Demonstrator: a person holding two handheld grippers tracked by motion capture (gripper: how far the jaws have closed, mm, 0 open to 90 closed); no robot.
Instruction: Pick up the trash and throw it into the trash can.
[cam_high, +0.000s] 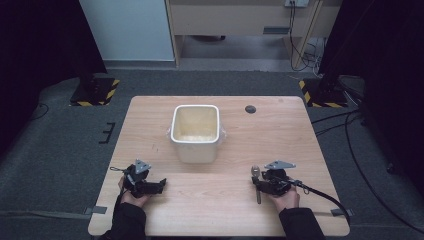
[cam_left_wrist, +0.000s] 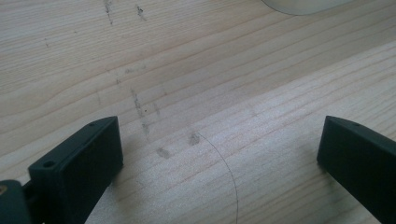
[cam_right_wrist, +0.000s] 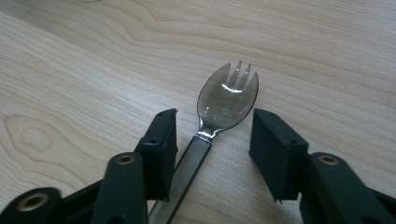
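The spork lies between the right gripper's part-open jaws, seemingly ungripped.

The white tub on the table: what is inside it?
The white tub looks empty in the high view: its pale inner walls and part of its bottom show. The near wall hides the bottom strip closest to the person.

Pale wood-grain table, streaked with faint grey scuffs at upper left of the left gripper view. Cream-white tub at centre. Smoky translucent grey spork. Black left gripper, black right gripper. Yellow-and-black hazard stripes on the floor plates. Dark grey carpet.
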